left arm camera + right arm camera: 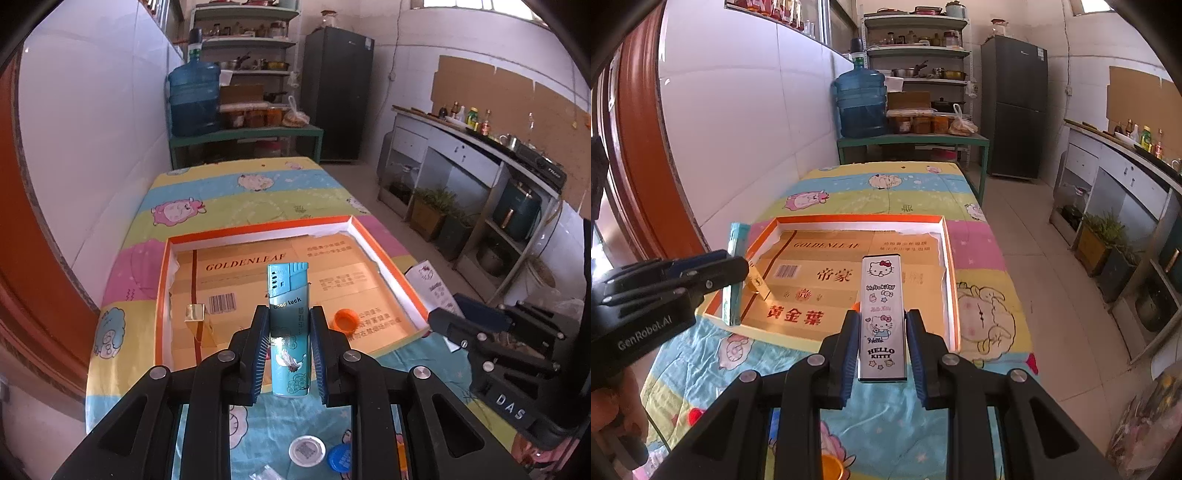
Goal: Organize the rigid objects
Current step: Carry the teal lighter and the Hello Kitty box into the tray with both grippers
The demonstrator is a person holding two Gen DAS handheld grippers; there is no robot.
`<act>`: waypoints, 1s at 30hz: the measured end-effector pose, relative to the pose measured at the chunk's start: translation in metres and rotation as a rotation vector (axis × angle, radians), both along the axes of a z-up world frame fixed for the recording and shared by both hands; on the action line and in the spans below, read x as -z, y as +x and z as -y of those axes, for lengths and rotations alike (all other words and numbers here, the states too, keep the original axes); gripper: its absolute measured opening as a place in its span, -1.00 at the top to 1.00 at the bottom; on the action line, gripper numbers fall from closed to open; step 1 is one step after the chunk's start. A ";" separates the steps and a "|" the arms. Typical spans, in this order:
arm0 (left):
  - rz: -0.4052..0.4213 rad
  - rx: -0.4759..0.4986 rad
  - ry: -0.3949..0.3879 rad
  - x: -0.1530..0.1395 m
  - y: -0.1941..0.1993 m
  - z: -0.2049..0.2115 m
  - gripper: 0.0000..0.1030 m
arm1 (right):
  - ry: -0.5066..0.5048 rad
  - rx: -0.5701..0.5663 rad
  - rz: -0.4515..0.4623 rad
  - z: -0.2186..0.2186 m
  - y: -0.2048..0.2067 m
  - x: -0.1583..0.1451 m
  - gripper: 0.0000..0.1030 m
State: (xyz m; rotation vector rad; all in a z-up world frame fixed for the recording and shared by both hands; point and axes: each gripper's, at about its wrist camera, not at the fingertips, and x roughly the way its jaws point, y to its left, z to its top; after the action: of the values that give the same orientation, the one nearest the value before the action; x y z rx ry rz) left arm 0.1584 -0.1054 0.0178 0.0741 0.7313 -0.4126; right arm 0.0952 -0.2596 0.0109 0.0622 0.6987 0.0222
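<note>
Honestly both look light, stiff and slick: left fingers (289, 345) are clamped mid-body on the teal lighter (288, 325), right fingers (882, 345) on the Hello Kitty case (882, 319), both hovering near the orange tray (258, 226). Cartoon-cloth surface (229, 192), cluttered kitchen with shelves (251, 44).

One teal plastic lighter (289, 332) at 6 o'clock. One white Hello Kitty rectangular case (882, 319). One shallow orange-rimmed cardboard tray (258, 226). One gold prism-shaped cap (195, 314) at 9 o'clock. Three round bottle caps: orange (346, 320), white (307, 449), blue (340, 457).
</note>
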 end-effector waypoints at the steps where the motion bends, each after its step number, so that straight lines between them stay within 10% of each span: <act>1: -0.002 -0.003 0.004 0.001 0.002 0.001 0.56 | 0.002 -0.002 -0.003 0.001 0.003 0.000 0.49; 30: -0.165 -0.043 0.095 0.061 0.082 0.021 0.56 | 0.012 -0.018 -0.147 0.025 0.090 0.048 0.49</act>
State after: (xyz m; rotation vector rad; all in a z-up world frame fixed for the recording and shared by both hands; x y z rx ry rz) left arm 0.2403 -0.1268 -0.0431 0.1147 0.9137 -0.3450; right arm 0.1853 -0.2848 -0.0369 0.0698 0.8457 0.0398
